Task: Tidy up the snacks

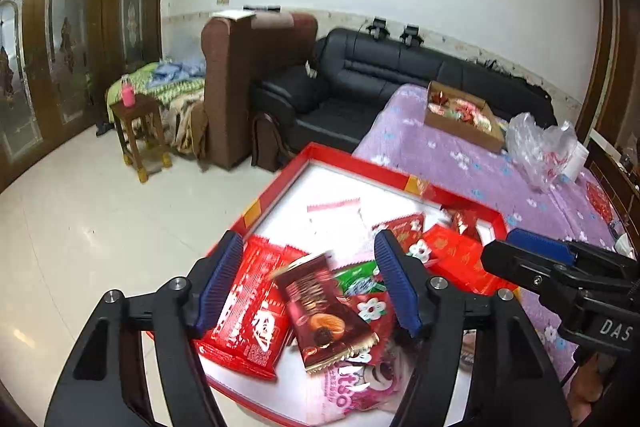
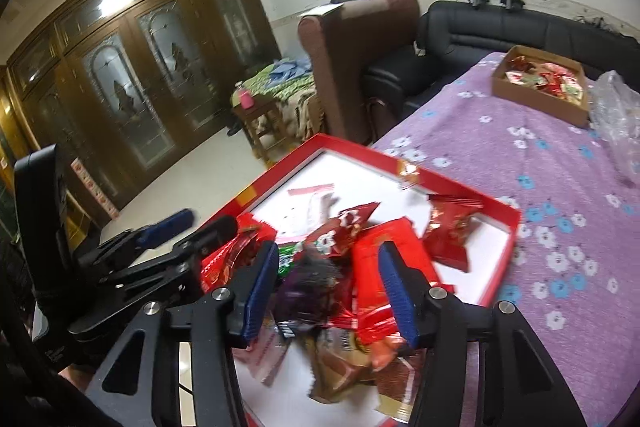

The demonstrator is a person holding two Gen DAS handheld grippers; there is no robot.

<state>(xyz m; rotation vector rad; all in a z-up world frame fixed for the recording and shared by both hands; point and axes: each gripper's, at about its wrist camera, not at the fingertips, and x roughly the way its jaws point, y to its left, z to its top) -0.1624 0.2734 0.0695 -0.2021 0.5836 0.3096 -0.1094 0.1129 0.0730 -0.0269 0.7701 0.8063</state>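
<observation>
Evidently both grippers are hovering over the red tray (image 1: 280,183), which is sitting at the near corner of the bed with the purple flowered cover (image 1: 460,155). The left gripper (image 1: 310,283) is standing wide, its blue pads apart on either side of a brown chocolate packet (image 1: 324,311) without pressing on it; the packet is blurred and tilted, so it is probably lying loose or dropping onto the heap. At its nine o'clock a red wafer packet (image 1: 248,311) is lying flat, and at its five o'clock a pink packet (image 1: 352,387) is peeking out from underneath.

The right gripper (image 2: 328,291) is also released, its pads partly spread above a smeared dark packet (image 2: 312,279) and a red packet (image 2: 384,259), touching neither as far as the frame shows.

These snacks are looking light, thin and crinkly, with glossy foil that is likely slipping under hard pads. The contents are probably brittle, so a gentle pinch is suiting them better than a squeeze. The best hold is likely across the narrow width near the crimped end seam.

At one o'clock, well apart, a brown cardboard box (image 2: 540,95) is holding more sweets, beside a clear plastic bag (image 2: 616,107).
</observation>
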